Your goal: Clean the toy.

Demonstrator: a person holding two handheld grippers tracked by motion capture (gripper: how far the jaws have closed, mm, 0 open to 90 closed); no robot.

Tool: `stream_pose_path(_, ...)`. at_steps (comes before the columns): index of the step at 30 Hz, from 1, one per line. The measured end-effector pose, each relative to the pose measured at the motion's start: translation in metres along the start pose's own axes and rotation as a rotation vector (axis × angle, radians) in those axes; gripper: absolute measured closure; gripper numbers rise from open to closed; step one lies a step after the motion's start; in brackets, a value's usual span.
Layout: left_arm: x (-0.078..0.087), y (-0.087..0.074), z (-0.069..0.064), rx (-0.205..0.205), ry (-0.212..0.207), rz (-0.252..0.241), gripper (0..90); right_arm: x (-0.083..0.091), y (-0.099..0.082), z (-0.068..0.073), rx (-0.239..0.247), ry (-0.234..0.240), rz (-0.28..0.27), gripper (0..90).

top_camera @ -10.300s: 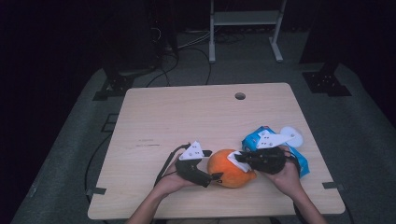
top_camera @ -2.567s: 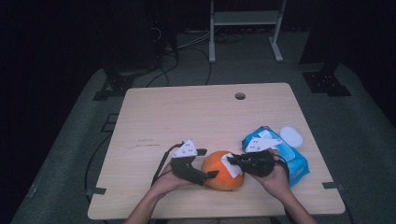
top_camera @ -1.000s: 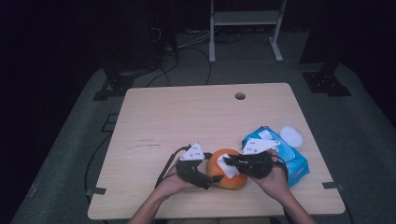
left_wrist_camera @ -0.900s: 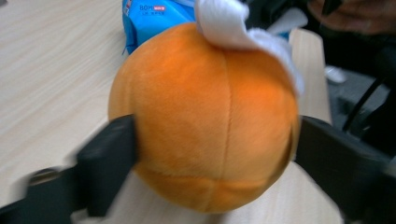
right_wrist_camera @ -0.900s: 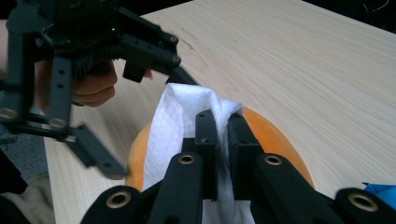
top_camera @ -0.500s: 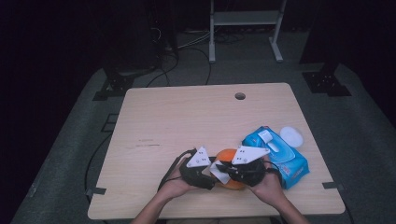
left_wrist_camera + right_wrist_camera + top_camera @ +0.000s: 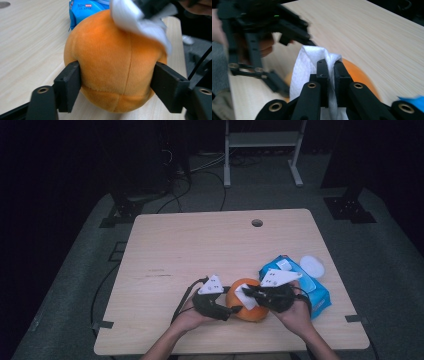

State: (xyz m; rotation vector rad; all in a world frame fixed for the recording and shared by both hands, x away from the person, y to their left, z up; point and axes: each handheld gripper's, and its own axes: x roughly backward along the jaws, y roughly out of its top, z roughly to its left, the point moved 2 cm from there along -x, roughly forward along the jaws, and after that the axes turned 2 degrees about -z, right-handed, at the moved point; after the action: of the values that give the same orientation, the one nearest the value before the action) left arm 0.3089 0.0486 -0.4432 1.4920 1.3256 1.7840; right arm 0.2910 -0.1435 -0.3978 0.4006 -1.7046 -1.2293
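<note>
An orange plush ball (image 7: 256, 313) rests near the table's front edge. My left gripper (image 7: 234, 310) is shut on it. In the left gripper view both pads press into the ball's (image 7: 112, 67) sides; the jaws have just been closing around it and have since eased a touch. My right gripper (image 7: 248, 293) is shut on a folded white wipe (image 7: 244, 298), held against the ball's top. In the right gripper view the wipe (image 7: 304, 65) is pinched between the closed jaws (image 7: 331, 62), with the orange ball (image 7: 360, 75) just beyond.
A blue pack of wipes (image 7: 318, 296) lies right of the ball, partly under the right hand, with a white round lid (image 7: 311, 266) beside it. The wooden table (image 7: 200, 245) has a small hole (image 7: 257, 223) near its far edge. Dark stands and cables sit beyond.
The left jaws, wide a second ago, have closed onto the ball. The right gripper has carried the wipe left onto the ball's top.
</note>
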Motion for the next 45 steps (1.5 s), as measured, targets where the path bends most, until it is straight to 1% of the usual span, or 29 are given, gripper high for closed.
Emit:
stream_pose_path(2,0.001,0.0,-0.001,-0.001,0.0,-0.007,31.4,-0.003,0.003,0.006,0.017,0.029,0.0,84.0)
stream_pose_path(3,0.001,0.001,-0.001,-0.01,0.0,-0.001,31.9,-0.004,0.004,0.009,0.019,0.044,-0.001,84.0)
stream_pose_path(4,0.001,0.001,-0.001,-0.018,0.0,-0.004,32.3,-0.004,0.004,0.01,0.03,0.046,0.001,84.0)
stream_pose_path(5,0.002,0.001,-0.001,-0.021,0.0,-0.008,32.9,-0.003,0.005,0.009,0.041,0.037,0.007,84.0)
stream_pose_path(7,0.002,0.001,-0.001,-0.038,0.004,0.003,33.1,0.001,0.005,0.002,0.026,0.023,-0.008,83.8)
stream_pose_path(8,0.002,0.0,-0.001,-0.046,0.01,0.005,33.1,0.005,0.005,-0.003,0.018,0.0,-0.008,83.8)
stream_pose_path(9,0.003,-0.001,0.0,-0.042,0.011,0.009,33.0,0.008,0.003,-0.01,0.01,-0.023,-0.005,83.8)
stream_pose_path(11,0.003,-0.003,0.004,-0.019,0.009,0.003,32.4,0.012,-0.004,-0.025,-0.031,-0.054,0.004,83.8)
stream_pose_path(12,0.003,-0.004,0.005,-0.007,0.006,0.006,31.5,0.013,-0.008,-0.03,-0.052,-0.054,0.011,83.8)
stream_pose_path(13,0.003,-0.005,0.007,0.012,-0.011,0.005,29.7,0.014,-0.013,-0.035,-0.077,-0.044,0.014,83.8)
stream_pose_path(14,0.003,-0.005,0.008,0.03,-0.044,0.008,27.2,0.014,-0.017,-0.038,-0.1,-0.031,0.02,83.7)
stream_pose_path(15,0.002,-0.006,0.009,0.034,-0.062,0.012,24.5,0.013,-0.019,-0.039,-0.116,-0.018,0.023,83.7)
stream_pose_path(16,0.002,-0.006,0.009,0.036,-0.062,0.011,22.2,0.012,-0.02,-0.038,-0.122,-0.004,0.026,83.7)
stream_pose_path(18,0.001,-0.007,0.008,0.084,-0.086,0.0,16.5,0.011,-0.019,-0.036,-0.107,0.003,0.033,83.7)
stream_pose_path(19,0.0,-0.007,0.009,0.1,-0.086,0.002,14.7,0.01,-0.019,-0.034,-0.109,0.012,0.036,83.7)
stream_pose_path(20,-0.001,-0.007,0.009,0.099,-0.08,0.002,14.9,0.009,-0.019,-0.032,-0.101,0.02,0.04,83.7)
stream_pose_path(22,0.0,-0.007,0.008,0.068,-0.059,0.0,22.0,0.008,-0.017,-0.028,-0.084,0.014,0.045,83.7)
stream_pose_path(25,0.003,-0.004,0.005,0.031,-0.026,-0.003,29.4,0.008,-0.013,-0.023,-0.048,-0.006,0.047,83.6)
stream_pose_path(29,0.009,0.004,0.004,0.005,-0.005,-0.033,33.4,0.012,-0.012,-0.026,-0.084,0.0,0.018,83.6)
stream_pose_path(32,0.015,0.01,0.005,0.008,0.009,-0.06,34.1,0.017,-0.007,-0.024,-0.073,-0.025,-0.014,83.6)
stream_pose_path(35,0.014,0.01,0.003,0.005,0.016,-0.059,34.4,0.016,0.002,-0.014,-0.051,0.024,-0.033,83.6)
stream_pose_path(36,0.013,0.011,0.001,-0.003,0.015,-0.056,34.3,0.012,0.005,-0.005,-0.042,0.053,-0.031,83.6)
stream_pose_path(37,0.012,0.012,-0.002,-0.023,0.018,-0.051,34.3,0.01,0.007,-0.001,-0.03,0.063,-0.031,83.6)
stream_pose_path(38,0.012,0.012,-0.004,-0.041,0.024,-0.042,34.3,0.006,0.009,0.006,-0.004,0.066,-0.021,83.6)
stream_pose_path(40,0.011,0.011,-0.006,-0.064,0.035,-0.031,34.2,0.003,0.011,0.009,0.018,0.063,-0.015,83.5)
stream_pose_path(41,0.01,0.01,-0.006,-0.071,0.035,-0.027,34.3,0.003,0.011,0.007,0.017,0.06,-0.013,83.5)
stream_pose_path(43,0.01,0.008,-0.005,-0.09,0.038,-0.021,34.3,0.006,0.009,-0.003,-0.01,0.037,-0.019,83.5)
stream_pose_path(44,0.01,0.007,-0.004,-0.083,0.034,-0.024,34.3,0.008,0.007,-0.011,-0.032,0.022,-0.025,83.5)
stream_pose_path(45,0.011,0.006,-0.003,-0.083,0.032,-0.02,34.0,0.011,0.004,-0.021,-0.07,0.005,-0.026,83.5)
